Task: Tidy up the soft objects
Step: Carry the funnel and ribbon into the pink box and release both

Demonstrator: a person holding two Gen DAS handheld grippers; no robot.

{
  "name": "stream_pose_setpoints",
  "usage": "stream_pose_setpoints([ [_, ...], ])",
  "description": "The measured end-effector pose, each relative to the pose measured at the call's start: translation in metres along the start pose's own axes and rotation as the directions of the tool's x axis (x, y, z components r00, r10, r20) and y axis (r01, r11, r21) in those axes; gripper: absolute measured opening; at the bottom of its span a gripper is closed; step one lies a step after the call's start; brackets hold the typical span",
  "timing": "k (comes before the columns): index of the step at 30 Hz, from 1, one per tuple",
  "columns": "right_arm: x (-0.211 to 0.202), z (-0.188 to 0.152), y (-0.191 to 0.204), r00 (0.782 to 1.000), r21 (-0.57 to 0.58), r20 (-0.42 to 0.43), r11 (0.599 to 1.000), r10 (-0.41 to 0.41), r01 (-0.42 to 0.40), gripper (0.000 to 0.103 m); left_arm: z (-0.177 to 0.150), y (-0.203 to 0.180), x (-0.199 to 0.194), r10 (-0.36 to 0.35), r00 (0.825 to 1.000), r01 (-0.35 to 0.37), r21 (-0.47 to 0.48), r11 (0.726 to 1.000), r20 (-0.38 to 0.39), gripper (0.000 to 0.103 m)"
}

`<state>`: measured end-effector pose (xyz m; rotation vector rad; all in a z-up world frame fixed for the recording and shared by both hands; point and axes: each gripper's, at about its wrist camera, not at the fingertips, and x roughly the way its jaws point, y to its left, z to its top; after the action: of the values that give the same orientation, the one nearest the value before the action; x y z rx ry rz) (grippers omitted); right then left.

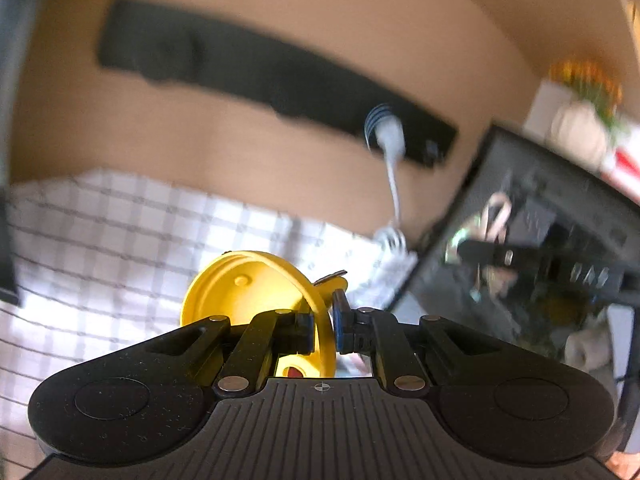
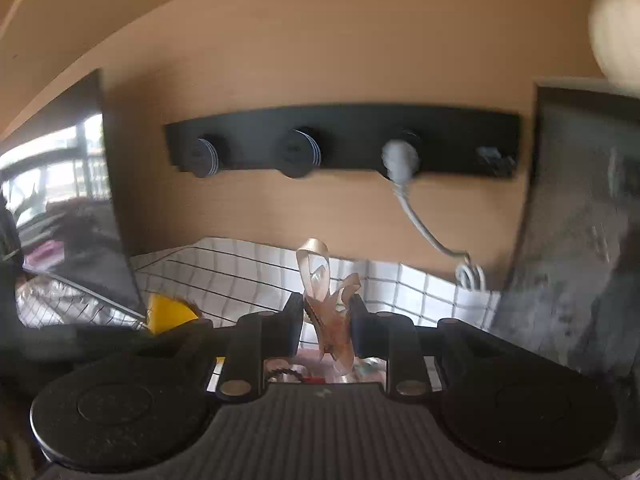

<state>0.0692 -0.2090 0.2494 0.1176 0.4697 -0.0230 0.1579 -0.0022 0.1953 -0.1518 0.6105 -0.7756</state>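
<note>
Above the checked cloth (image 1: 120, 232), the left gripper (image 1: 323, 330) is clamped on the rim of a yellow toy (image 1: 256, 304), one pad on each face of the thin edge. The right gripper (image 2: 326, 330) is closed around a beige ribbon (image 2: 320, 280), whose loops stand up between the fingers; a clear wrapped item appears to hang below it, though blur prevents confirmation.

Both views are smeared, so treat positions as approximate. Behind the cloth, a black socket strip (image 2: 344, 140) is fixed to the wooden panel (image 2: 320, 60), with a white plug (image 2: 400, 158) and cord (image 2: 424, 228) trailing down to the cloth.

Recommended handling:
- Keep the hold on the toy rim firm; a thin edge can pivot between the pads.
- Carry the ribbon slowly; slack fabric may slip through.
- Route both loads away from the cord to avoid snagging.
- Lower each item fully onto its spot before releasing.
</note>
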Motion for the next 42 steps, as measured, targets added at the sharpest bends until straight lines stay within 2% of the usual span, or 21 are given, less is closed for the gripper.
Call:
stream_pose_setpoints([
  [3,0.016,-0.006,-0.020,1.000,0.061,-0.008,0.998,0.000,0.001,0.023,-0.009,-0.005,0.037,-0.012,0.999,0.013,0.012,1.000,-0.041,0.011],
  [9,0.061,-0.011,-0.042,1.000,0.133,-0.028,0.991,0.005,-0.001,0.024,-0.017,-0.006,0.079,-0.079,0.997,0.078,0.096,0.992,0.009,0.012],
  [10,0.071,-0.013,-0.043,0.999,0.146,-0.040,0.989,0.004,0.002,0.024,-0.024,-0.005,0.091,-0.081,0.997,0.081,0.121,0.989,-0.008,0.012],
  [12,0.090,-0.018,-0.044,0.998,0.172,-0.069,0.985,0.009,0.003,0.024,-0.041,0.006,0.120,-0.040,0.991,0.056,0.125,0.991,-0.124,0.013],
  [13,0.100,-0.021,-0.045,0.996,0.183,-0.087,0.983,0.010,0.007,0.024,-0.049,0.012,0.132,-0.023,0.980,0.045,0.106,0.993,-0.197,0.018],
  [14,0.109,-0.024,-0.047,0.994,0.191,-0.106,0.982,0.004,0.016,0.024,-0.055,0.019,0.138,-0.061,0.972,0.078,0.068,0.995,-0.228,0.027],
  [15,0.117,-0.028,-0.050,0.992,0.197,-0.123,0.980,-0.002,0.027,0.024,-0.058,0.023,0.139,-0.089,0.966,0.102,0.040,0.994,-0.241,0.025],
  [18,0.141,-0.035,-0.059,0.984,0.246,-0.178,0.968,-0.011,0.055,0.024,-0.064,0.020,0.131,-0.060,0.971,0.080,0.080,0.994,-0.231,0.022],
  [20,0.156,-0.038,-0.056,0.980,0.264,-0.201,0.963,0.003,0.051,0.024,-0.068,0.020,0.128,-0.043,0.970,0.068,0.094,0.993,-0.241,0.022],
  [23,0.176,-0.040,-0.042,0.969,0.275,-0.240,0.962,0.067,0.002,0.024,-0.074,0.024,0.129,-0.043,0.959,0.068,0.081,0.994,-0.279,0.024],
  [26,0.198,-0.039,-0.025,0.958,0.238,-0.280,0.971,0.067,0.001,0.024,-0.077,0.024,0.123,-0.045,0.961,0.074,0.095,0.993,-0.274,0.024],
  [27,0.206,-0.040,-0.020,0.948,0.222,-0.310,0.975,0.069,0.001,0.027,-0.078,0.024,0.121,-0.047,0.961,0.077,0.100,0.992,-0.273,0.024],
  [29,0.223,-0.045,-0.016,0.918,0.214,-0.386,0.977,0.085,-0.001,0.042,-0.078,0.028,0.116,-0.054,0.960,0.083,0.095,0.992,-0.275,0.024],
  [30,0.227,-0.048,-0.016,0.910,0.224,-0.406,0.974,0.085,0.009,0.056,-0.076,0.030,0.115,-0.055,0.959,0.083,0.091,0.992,-0.277,0.024],
  [32,0.230,-0.054,-0.021,0.905,0.251,-0.418,0.967,0.076,0.035,0.059,-0.073,0.030,0.113,-0.045,0.959,0.073,0.093,0.993,-0.280,0.023],
  [35,0.221,-0.054,-0.024,0.915,0.263,-0.402,0.963,0.049,0.064,0.059,-0.070,0.027,0.103,-0.020,0.962,0.053,0.116,0.992,-0.272,0.024],
  [38,0.192,-0.048,-0.023,0.943,0.255,-0.332,0.963,0.001,0.089,0.060,-0.065,0.027,0.088,-0.021,0.970,0.048,0.109,0.993,-0.242,0.024],
  [42,0.138,-0.038,-0.024,0.971,0.282,-0.234,0.953,-0.047,0.114,0.070,-0.059,0.033,0.064,0.007,0.978,0.010,0.077,0.997,-0.208,0.024],
])
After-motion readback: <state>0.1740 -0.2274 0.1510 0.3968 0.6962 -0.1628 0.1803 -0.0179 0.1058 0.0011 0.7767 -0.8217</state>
